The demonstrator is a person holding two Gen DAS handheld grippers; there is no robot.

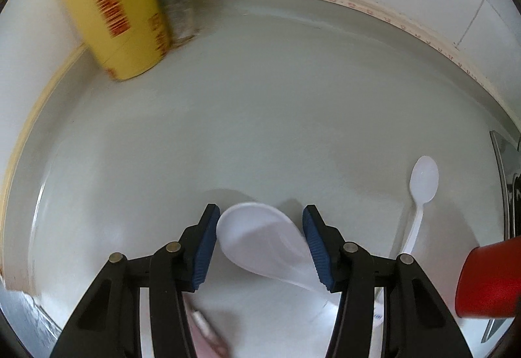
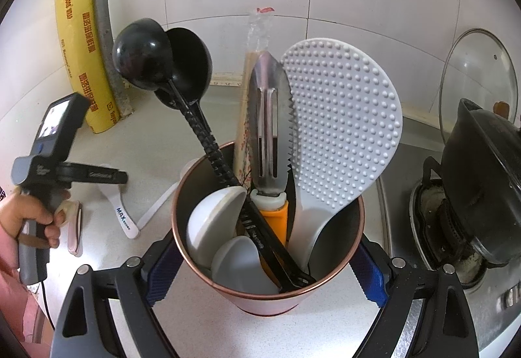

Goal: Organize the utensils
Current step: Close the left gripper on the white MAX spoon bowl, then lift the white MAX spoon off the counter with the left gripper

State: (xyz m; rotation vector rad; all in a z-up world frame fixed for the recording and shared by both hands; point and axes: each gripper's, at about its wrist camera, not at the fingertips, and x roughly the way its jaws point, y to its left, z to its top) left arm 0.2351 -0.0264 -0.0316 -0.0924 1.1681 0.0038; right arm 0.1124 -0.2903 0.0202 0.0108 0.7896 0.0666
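Observation:
My left gripper (image 1: 260,214) points down at the grey counter (image 1: 260,117), its blue pads touching both sides of a white rice paddle's (image 1: 260,240) head. The paddle's handle (image 2: 125,221), marked MAX, rests on the counter. A white plastic spoon (image 1: 420,188) lies to the right of it. My right gripper (image 2: 265,263) is shut on the red utensil cup (image 2: 260,299) with a copper rim. In the cup stand a black ladle (image 2: 182,64), a dotted white paddle (image 2: 342,117), a metal peeler (image 2: 268,130) with an orange handle and white ceramic spoons (image 2: 211,227).
A yellow cling-wrap box (image 2: 81,42) leans on the tiled wall at the back left. A gas stove with a black pot (image 2: 482,195) and a glass lid (image 2: 478,81) is on the right. A small pink item (image 2: 75,227) lies near a person's hand (image 2: 19,218).

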